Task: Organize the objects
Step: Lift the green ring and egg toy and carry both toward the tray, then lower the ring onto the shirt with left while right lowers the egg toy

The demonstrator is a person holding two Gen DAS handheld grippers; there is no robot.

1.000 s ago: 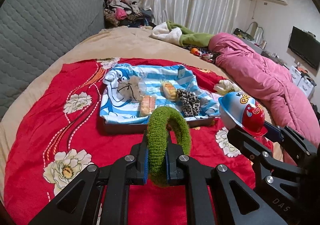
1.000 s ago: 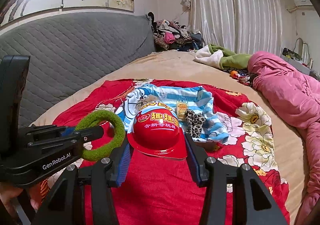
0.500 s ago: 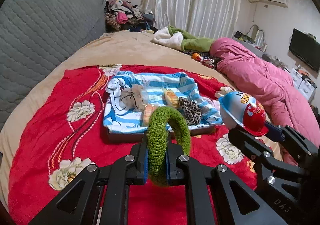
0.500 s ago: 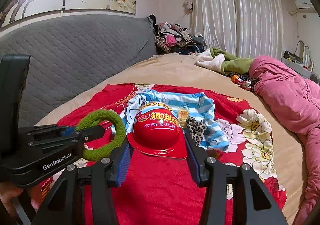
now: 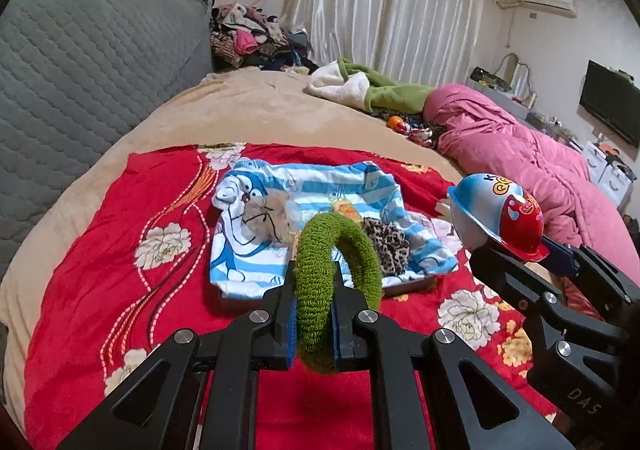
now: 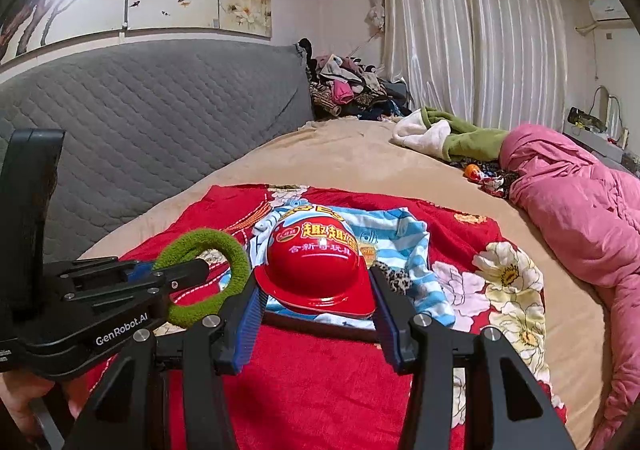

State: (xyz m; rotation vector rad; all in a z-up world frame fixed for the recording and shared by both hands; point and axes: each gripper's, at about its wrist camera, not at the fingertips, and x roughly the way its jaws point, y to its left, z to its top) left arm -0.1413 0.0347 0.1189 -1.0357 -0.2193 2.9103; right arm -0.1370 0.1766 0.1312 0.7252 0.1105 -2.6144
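1. Pinching the green hair tie [image 5: 320,290], the left gripper [image 5: 314,324] has its fingers shut tight on it.
2. The right gripper [image 6: 316,300] clamps the red toy helmet [image 6: 316,266], both above the tray [image 6: 320,326] on the bed [image 5: 100,250].
3. Each should lower gently before letting go.

place: home bedroom | signs: bed [image 5: 260,110] — quilted headboard [image 6: 160,110] — curtains [image 5: 392,2]

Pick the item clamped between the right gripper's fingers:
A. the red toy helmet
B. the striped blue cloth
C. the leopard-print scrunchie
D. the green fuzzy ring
A: in the right wrist view the right gripper has both pads pressed against the brim of the red toy helmet.
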